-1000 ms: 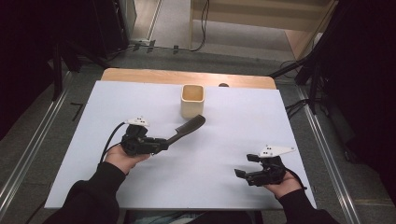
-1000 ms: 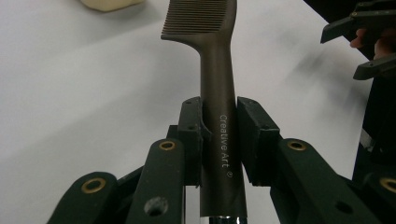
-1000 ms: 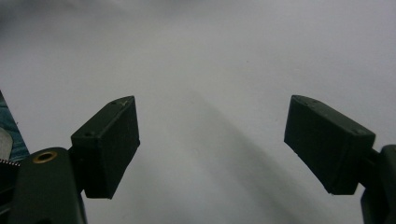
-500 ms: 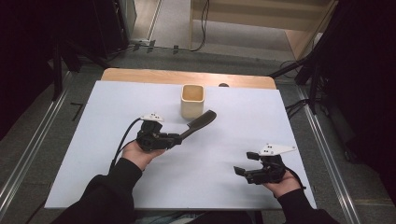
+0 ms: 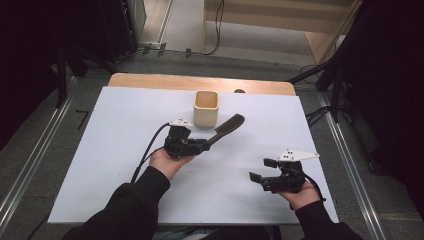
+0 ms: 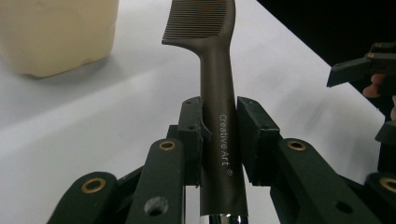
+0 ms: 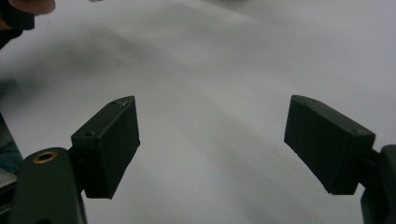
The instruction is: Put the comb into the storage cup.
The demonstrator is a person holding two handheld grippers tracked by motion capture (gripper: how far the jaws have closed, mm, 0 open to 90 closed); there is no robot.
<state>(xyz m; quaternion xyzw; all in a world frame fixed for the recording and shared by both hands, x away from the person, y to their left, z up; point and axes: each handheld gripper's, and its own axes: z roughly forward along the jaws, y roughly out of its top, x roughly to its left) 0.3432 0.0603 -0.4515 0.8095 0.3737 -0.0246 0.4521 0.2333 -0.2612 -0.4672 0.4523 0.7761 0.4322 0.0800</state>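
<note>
- My left tongs [image 5: 200,146] are clamped on the handle of a dark comb [image 5: 227,128]; in the left gripper view both pads press the handle [image 6: 219,140] from either side, and its printed lettering faces up.
- The comb points away from my left hand [image 5: 167,161], up and to the right in the high view, and its toothed end [image 6: 201,21] is the far end.
- I read the comb as held clear of the white table [image 5: 120,125], though I cannot tell how high.
- A cream square cup [image 5: 206,108] stands upright on the far middle of the table, just left of the comb's toothed end; whether the two touch I cannot say.
- In the left gripper view the cup [image 6: 56,32] sits at the far left, with the comb's teeth beside it and not above it.
- My right tongs [image 5: 261,169] are wide open with nothing between the pads; the right gripper view shows bare white table past the two pads [image 7: 109,144].
- The right tongs sit near the right, near edge of the table in my right hand [image 5: 300,192], well apart from the comb and the cup, pointing left.
- A black cable [image 5: 147,152] trails from the left tongs back along my dark sleeve [image 5: 135,200].
</note>
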